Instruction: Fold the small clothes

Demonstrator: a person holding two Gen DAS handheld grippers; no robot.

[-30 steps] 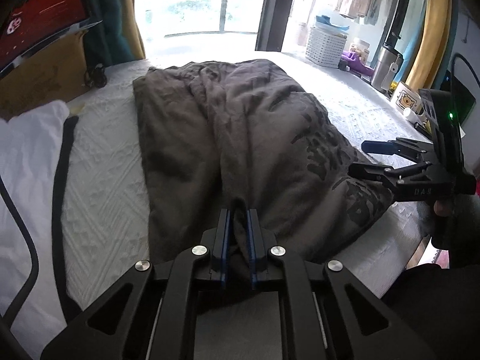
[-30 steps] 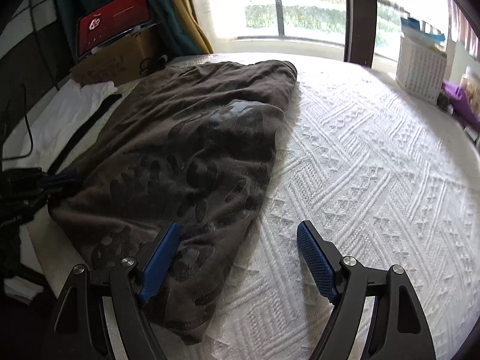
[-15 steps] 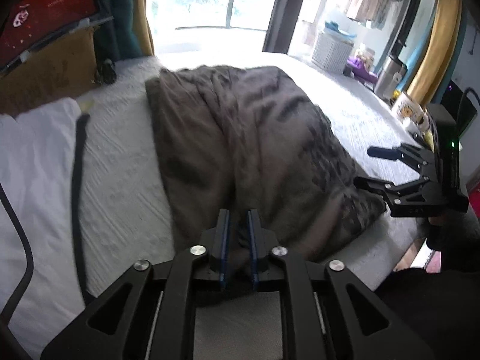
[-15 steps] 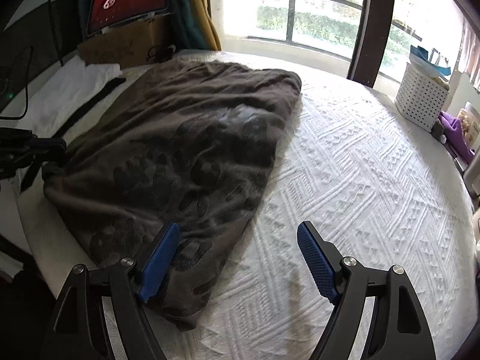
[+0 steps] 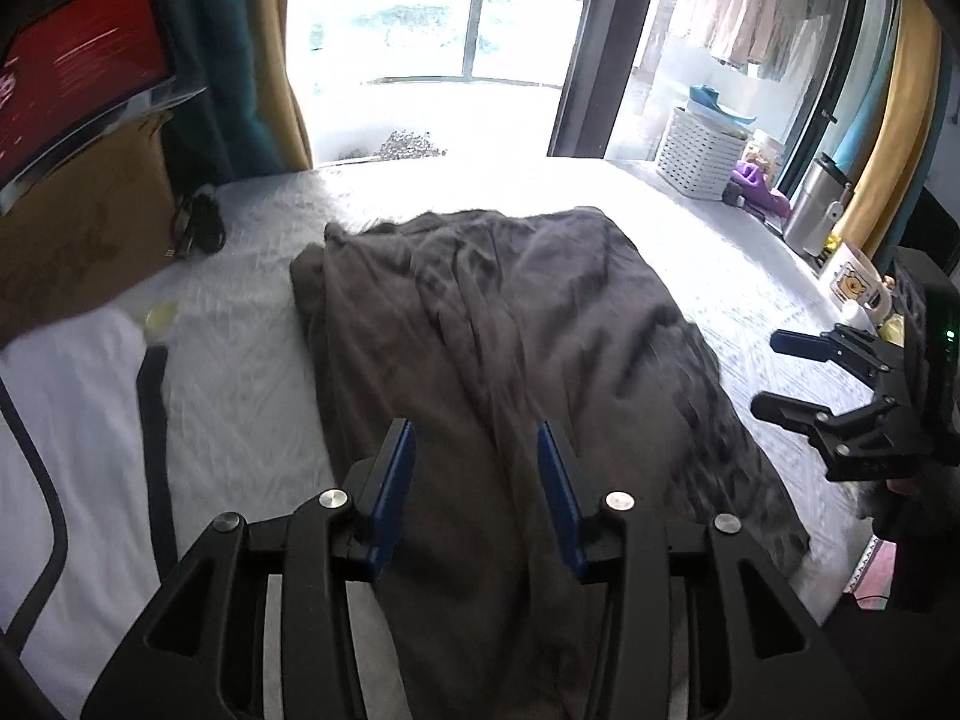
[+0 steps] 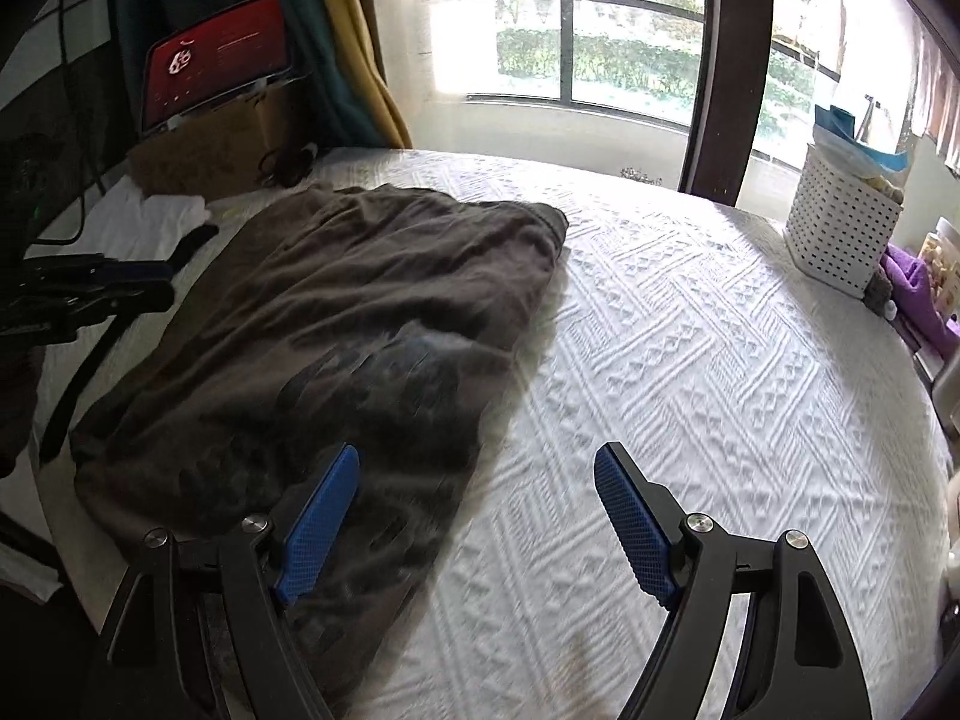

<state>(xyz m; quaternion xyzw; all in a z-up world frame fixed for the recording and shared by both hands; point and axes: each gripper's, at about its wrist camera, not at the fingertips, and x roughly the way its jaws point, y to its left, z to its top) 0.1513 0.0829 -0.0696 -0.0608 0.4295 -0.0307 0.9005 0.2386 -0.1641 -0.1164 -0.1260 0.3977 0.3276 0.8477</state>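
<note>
A dark grey-brown garment (image 5: 492, 348) with a black print lies folded lengthwise on the white textured bed cover (image 6: 690, 360). My left gripper (image 5: 474, 450) hovers over the garment's near end; its jaws are opening and the blue pads press on nothing. In the right wrist view the garment (image 6: 336, 324) fills the left half. My right gripper (image 6: 477, 480) stands open above the garment's near right edge, its left pad over the cloth and its right pad over bare cover. The right gripper (image 5: 798, 372) also shows at the right of the left wrist view, and the left gripper (image 6: 144, 279) at the far left of the right wrist view.
A white cloth with black trim (image 5: 78, 420) lies left of the garment. A cardboard box (image 5: 78, 240) with a red screen stands at the back left. A white basket (image 6: 840, 228), purple items, a steel flask (image 5: 816, 210) and a mug (image 5: 852, 288) line the right side by the window.
The left gripper has let go of the garment's near end, opened, and pulled back and up. The right gripper has also drawn back a little, staying open. The garment lies flatter.
</note>
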